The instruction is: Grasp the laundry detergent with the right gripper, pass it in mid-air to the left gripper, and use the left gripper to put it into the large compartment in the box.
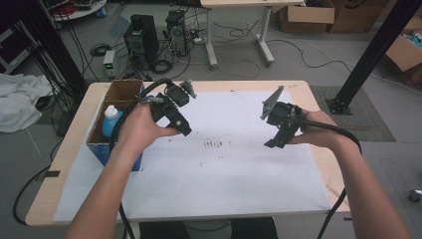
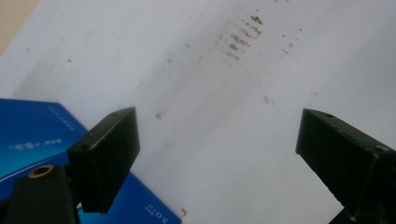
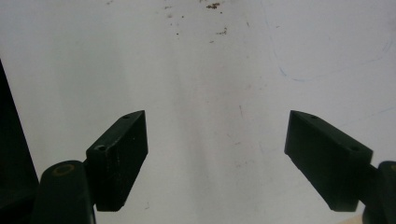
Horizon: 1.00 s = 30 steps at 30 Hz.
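Both grippers were just held up over the white sheet (image 1: 224, 169) that covered most of the worktop (image 1: 298, 87), nothing in either one. The left gripper (image 1: 185, 130) was near the sheet's left side, jaws spread wide apart, right next to the blue box (image 1: 102, 149) sitting at the worktop's left edge. In the left gripper view you could see a corner of that box (image 2: 28, 135) just behind the left jaw, not touching as far as I could tell. The box was open on top and a bottle (image 1: 111, 119) with a white cap stood inside it. The right gripper (image 1: 274, 143) was well off to the right, tilted down toward the sheet, its jaws wide apart too over bare paper. Between the two there was a patch of dark smudges (image 1: 214, 144) on the sheet.
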Each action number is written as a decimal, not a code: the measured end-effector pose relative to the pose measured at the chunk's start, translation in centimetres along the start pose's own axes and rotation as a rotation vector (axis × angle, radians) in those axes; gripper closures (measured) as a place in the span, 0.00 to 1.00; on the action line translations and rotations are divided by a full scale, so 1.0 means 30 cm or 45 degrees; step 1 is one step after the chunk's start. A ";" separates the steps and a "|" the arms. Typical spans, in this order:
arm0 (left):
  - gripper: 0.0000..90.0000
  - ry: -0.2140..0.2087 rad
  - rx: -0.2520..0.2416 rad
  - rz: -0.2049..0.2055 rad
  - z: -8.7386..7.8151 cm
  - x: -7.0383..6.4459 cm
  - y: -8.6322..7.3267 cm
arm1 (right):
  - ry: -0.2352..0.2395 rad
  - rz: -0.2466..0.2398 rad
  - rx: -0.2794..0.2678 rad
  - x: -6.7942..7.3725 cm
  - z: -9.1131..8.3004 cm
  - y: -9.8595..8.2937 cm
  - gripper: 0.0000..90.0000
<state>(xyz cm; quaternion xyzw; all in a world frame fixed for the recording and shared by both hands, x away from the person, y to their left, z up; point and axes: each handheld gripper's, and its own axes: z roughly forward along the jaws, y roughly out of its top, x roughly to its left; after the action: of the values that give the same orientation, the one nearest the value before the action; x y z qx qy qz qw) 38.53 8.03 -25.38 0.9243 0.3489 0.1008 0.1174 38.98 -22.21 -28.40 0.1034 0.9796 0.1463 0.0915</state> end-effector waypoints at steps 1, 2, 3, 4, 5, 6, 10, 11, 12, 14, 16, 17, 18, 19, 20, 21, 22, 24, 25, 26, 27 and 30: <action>0.16 -0.016 0.002 0.011 0.012 -0.004 0.003 | 0.002 0.005 0.000 -0.001 -0.003 -0.001 0.23; 0.16 -0.025 0.005 0.014 0.025 -0.008 0.006 | 0.002 0.004 0.004 -0.002 -0.004 -0.001 0.23; 0.16 -0.027 0.009 0.018 0.035 -0.011 0.009 | -0.001 0.004 0.005 -0.001 -0.006 -0.002 0.23; 0.16 -0.037 0.010 0.025 0.045 -0.014 0.012 | -0.001 0.005 0.007 -0.001 -0.008 -0.002 0.23; 0.16 -0.046 0.014 0.031 0.055 -0.018 0.014 | 0.003 0.011 0.004 0.000 -0.010 -0.002 0.23; 0.16 -0.051 0.020 0.036 0.062 -0.020 0.016 | 0.005 0.008 0.002 0.000 -0.012 -0.002 0.23; 0.16 -0.054 0.052 0.070 0.094 -0.034 0.025 | 0.007 0.011 0.001 0.000 -0.012 -0.002 0.22; 0.16 -0.022 0.068 0.080 0.103 -0.039 0.028 | 0.012 0.018 0.001 0.001 -0.010 -0.002 0.22; 0.16 -0.024 0.077 0.084 0.110 -0.040 0.030 | 0.016 0.018 0.009 0.001 -0.008 -0.002 0.22; 0.16 -0.033 0.083 0.091 0.118 -0.045 0.034 | 0.019 0.014 0.015 0.001 -0.003 -0.001 0.22; 0.16 -0.042 0.075 0.098 0.125 -0.049 0.038 | 0.023 0.016 0.022 -0.001 0.002 0.000 0.22; 0.17 -0.045 0.072 0.098 0.129 -0.049 0.039 | 0.023 0.015 0.020 -0.002 0.003 0.000 0.22; 0.17 -0.043 0.077 0.098 0.132 -0.048 0.040 | 0.023 0.016 0.019 -0.001 0.004 0.001 0.22; 0.17 -0.037 0.082 0.098 0.137 -0.046 0.041 | 0.024 0.017 0.017 -0.001 0.004 0.001 0.22; 0.17 -0.033 0.086 0.094 0.141 -0.045 0.041 | 0.024 0.014 0.020 0.000 0.004 0.001 0.22; 0.17 -0.034 0.090 0.093 0.144 -0.043 0.040 | 0.024 0.013 0.021 0.001 0.003 0.000 0.22; 0.17 -0.033 0.090 0.090 0.146 -0.043 0.040 | 0.024 0.013 0.018 0.002 0.003 0.000 0.22; 0.17 -0.041 0.092 0.085 0.153 -0.043 0.037 | 0.021 0.017 0.018 0.004 0.001 -0.002 0.22; 0.17 -0.040 0.091 0.085 0.155 -0.045 0.037 | 0.022 0.017 0.017 0.004 0.001 -0.004 0.22; 0.17 -0.038 0.091 0.084 0.156 -0.047 0.036 | 0.021 0.018 0.017 0.005 0.001 -0.005 0.22; 0.17 -0.047 0.093 0.084 0.158 -0.048 0.037 | 0.021 0.019 0.020 0.005 0.001 -0.007 0.22; 0.16 -0.050 0.088 0.083 0.158 -0.050 0.038 | 0.025 0.025 0.025 0.004 0.005 -0.012 0.22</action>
<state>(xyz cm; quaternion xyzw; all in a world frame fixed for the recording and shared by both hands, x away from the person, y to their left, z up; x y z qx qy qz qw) 39.41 5.52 -29.72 0.9404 0.3196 0.0744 0.0890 38.82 -22.47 -28.65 0.1125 0.9807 0.1385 0.0793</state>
